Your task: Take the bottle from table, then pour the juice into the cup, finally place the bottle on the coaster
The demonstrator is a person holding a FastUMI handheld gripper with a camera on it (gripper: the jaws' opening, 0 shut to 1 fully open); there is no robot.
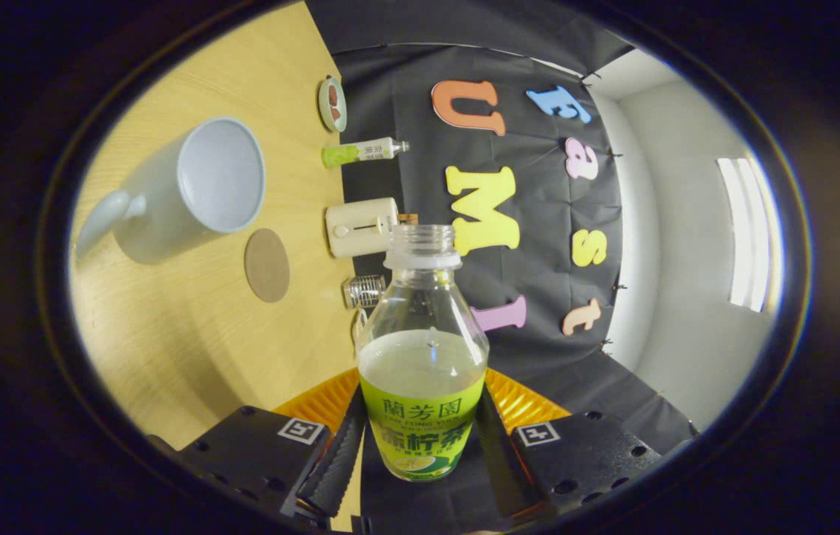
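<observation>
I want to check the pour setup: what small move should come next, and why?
Probably carry the bottle, clamped between the gripper fingers, toward the cup: its uncapped mouth sits well short of the cup's opening, and the juice is level.

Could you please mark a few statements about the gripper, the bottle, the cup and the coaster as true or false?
1. The gripper has both fingers pressed on the clear plastic bottle with the green label. True.
2. The bottle's cap is screwed on. False: its threaded neck is open, with no cap on it.
3. The white ceramic cup looks empty. True: no liquid shows inside it.
4. The bottle stands on the round brown coaster. False: the coaster is bare, beyond the fingers, beside the cup.
5. The bottle is full to the neck. False: the pale juice reaches about halfway up.
</observation>
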